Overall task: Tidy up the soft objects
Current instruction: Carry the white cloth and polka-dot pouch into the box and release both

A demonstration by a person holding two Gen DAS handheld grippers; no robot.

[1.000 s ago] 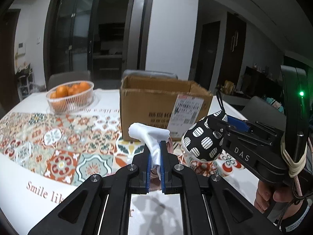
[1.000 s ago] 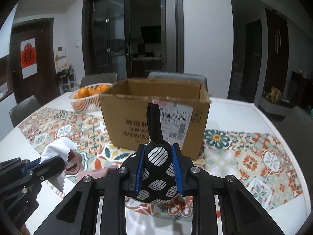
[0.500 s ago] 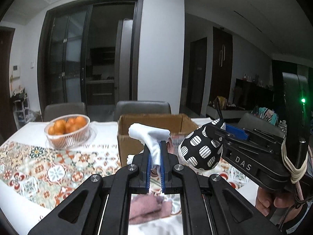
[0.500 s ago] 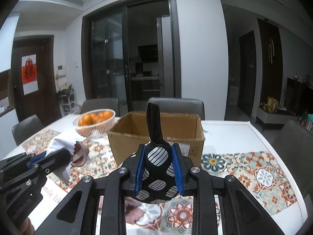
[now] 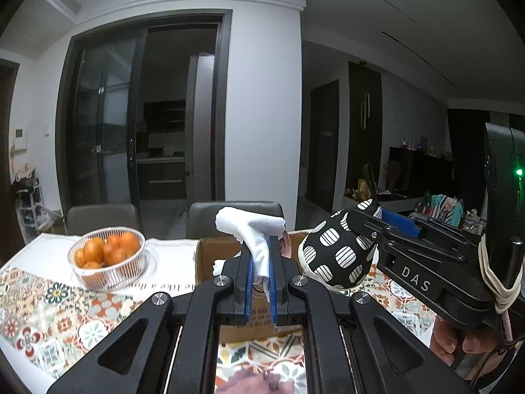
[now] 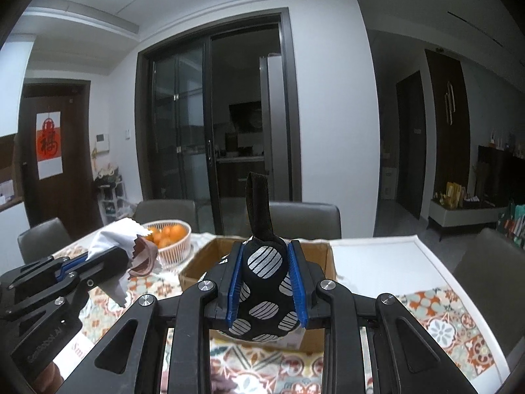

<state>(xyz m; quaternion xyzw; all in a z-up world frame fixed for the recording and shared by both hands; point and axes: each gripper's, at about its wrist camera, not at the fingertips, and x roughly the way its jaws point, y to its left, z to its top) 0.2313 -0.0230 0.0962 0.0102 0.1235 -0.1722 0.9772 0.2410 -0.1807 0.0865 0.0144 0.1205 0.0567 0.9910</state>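
Wire basket of oranges point(image 5: 106, 259) far left on counter point(image 5: 42, 308), clear of path. My left hand-held gripper point(image 5: 261, 282) pinches limp white cloth point(image 5: 252, 233): light, floppy, grip at bunched middle. My right hand-held gripper point(image 6: 266, 284) squeezes squashy black-and-white dotted pouch point(image 6: 264, 282) around belly. Both above open brown cardboard box point(image 6: 315, 252); box rim could snag trailing fabric.

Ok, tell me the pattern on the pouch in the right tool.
Black pouch with white striped dots, clearest in the right wrist view.
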